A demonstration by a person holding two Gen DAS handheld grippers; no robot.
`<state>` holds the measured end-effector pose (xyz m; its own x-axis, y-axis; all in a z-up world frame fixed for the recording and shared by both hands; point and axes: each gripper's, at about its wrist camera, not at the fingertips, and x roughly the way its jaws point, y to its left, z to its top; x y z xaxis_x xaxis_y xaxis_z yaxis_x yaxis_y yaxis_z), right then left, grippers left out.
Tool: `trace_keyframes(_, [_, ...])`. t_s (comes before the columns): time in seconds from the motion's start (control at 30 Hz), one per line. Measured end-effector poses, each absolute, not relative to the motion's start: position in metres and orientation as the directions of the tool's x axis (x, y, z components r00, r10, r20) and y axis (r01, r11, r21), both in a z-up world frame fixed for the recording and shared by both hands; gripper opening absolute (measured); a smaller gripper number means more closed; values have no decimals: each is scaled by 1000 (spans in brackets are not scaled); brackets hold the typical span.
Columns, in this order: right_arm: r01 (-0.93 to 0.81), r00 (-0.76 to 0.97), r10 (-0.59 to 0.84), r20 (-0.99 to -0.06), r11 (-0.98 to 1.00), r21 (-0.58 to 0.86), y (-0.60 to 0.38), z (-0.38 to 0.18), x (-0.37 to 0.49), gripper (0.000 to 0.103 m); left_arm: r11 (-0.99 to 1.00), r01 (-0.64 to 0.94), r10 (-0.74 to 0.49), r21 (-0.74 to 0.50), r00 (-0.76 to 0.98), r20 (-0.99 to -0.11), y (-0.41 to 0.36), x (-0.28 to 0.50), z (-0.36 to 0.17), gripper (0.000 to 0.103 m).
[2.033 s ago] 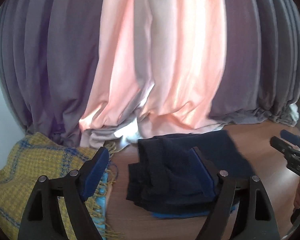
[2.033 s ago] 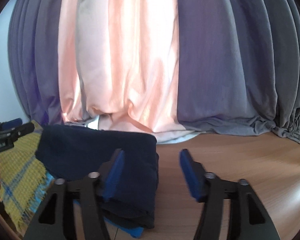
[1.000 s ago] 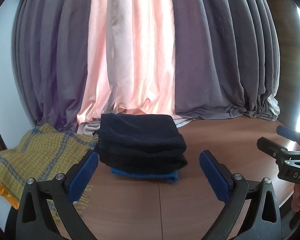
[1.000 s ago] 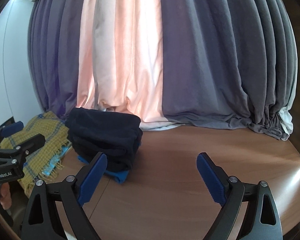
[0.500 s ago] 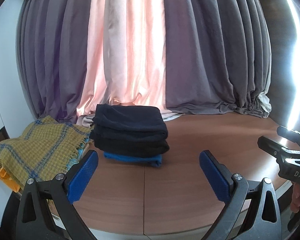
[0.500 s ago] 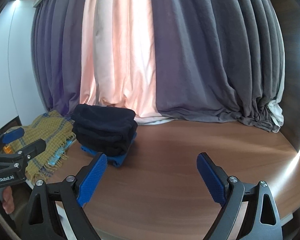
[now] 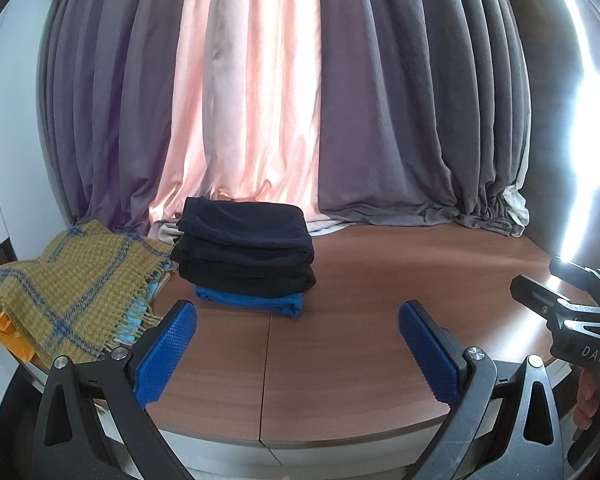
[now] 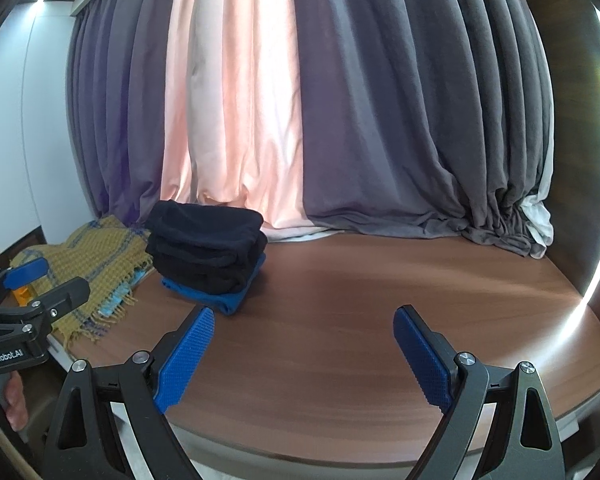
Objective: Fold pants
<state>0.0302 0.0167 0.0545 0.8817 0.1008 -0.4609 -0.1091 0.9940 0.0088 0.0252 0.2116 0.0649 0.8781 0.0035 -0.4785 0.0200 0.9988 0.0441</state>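
Observation:
Folded dark navy pants (image 7: 246, 236) (image 8: 206, 232) top a small stack at the back left of the wooden table, over a black folded garment (image 7: 252, 280) and a blue one (image 7: 252, 302) (image 8: 216, 296). My left gripper (image 7: 298, 346) hovers near the table's front edge, well back from the stack, open and empty. My right gripper (image 8: 304, 354) is also open and empty, over bare wood to the right of the stack. Each gripper shows at the edge of the other's view: the right gripper (image 7: 560, 296) and the left gripper (image 8: 40, 284).
A yellow and blue checked blanket (image 7: 72, 292) (image 8: 88, 268) with fringe lies left of the stack at the table's left edge. Grey and pink curtains (image 7: 260, 100) hang along the back. The wooden table (image 7: 380, 300) stretches to the right, where bright light glares.
Both grippers let go of the folded pants, opened wide and pulled back toward the table's front edge. The stack now sits farther away and has not shifted.

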Motion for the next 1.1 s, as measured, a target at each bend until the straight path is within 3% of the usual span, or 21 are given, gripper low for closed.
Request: trace_keyframes(1.1, [-111,888,102,-448,994,6,7,60,12,92,999,10,14,52,897,-443,192,2,74,103])
